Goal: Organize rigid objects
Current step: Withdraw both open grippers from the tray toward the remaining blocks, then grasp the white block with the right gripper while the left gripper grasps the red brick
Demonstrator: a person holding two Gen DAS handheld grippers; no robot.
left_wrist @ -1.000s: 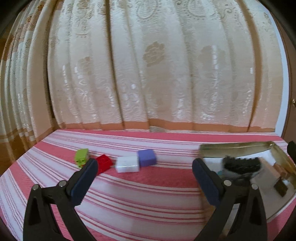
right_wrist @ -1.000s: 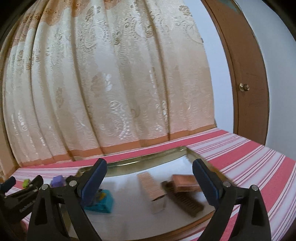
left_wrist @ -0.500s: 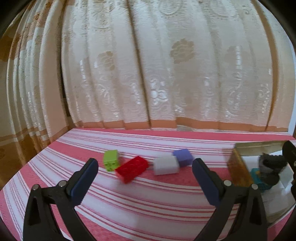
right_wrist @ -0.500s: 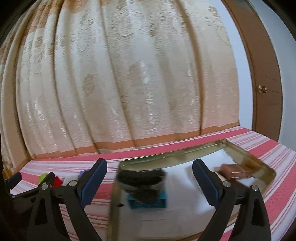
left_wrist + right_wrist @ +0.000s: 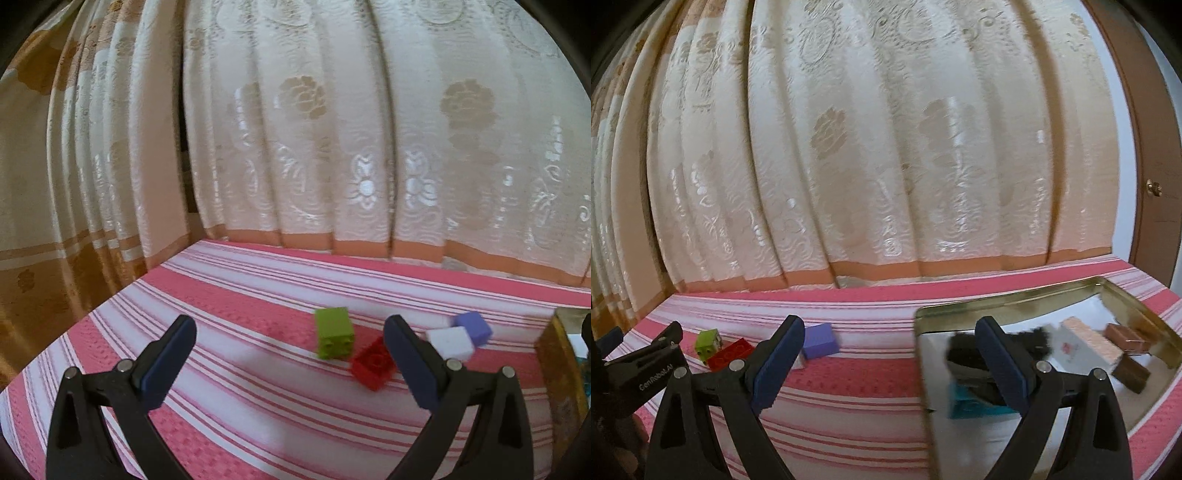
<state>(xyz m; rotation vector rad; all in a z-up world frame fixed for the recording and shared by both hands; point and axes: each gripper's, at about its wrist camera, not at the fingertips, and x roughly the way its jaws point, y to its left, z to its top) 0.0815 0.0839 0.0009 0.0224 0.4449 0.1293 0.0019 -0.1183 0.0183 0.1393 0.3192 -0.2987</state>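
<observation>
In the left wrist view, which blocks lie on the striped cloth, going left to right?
Green block → red block → white block → purple block, then the tray at the right edge.

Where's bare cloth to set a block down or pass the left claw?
Free: striped cloth left of the green block, and the band between purple block and tray. Crowded: around the red block and white block, and inside the tray.
</observation>
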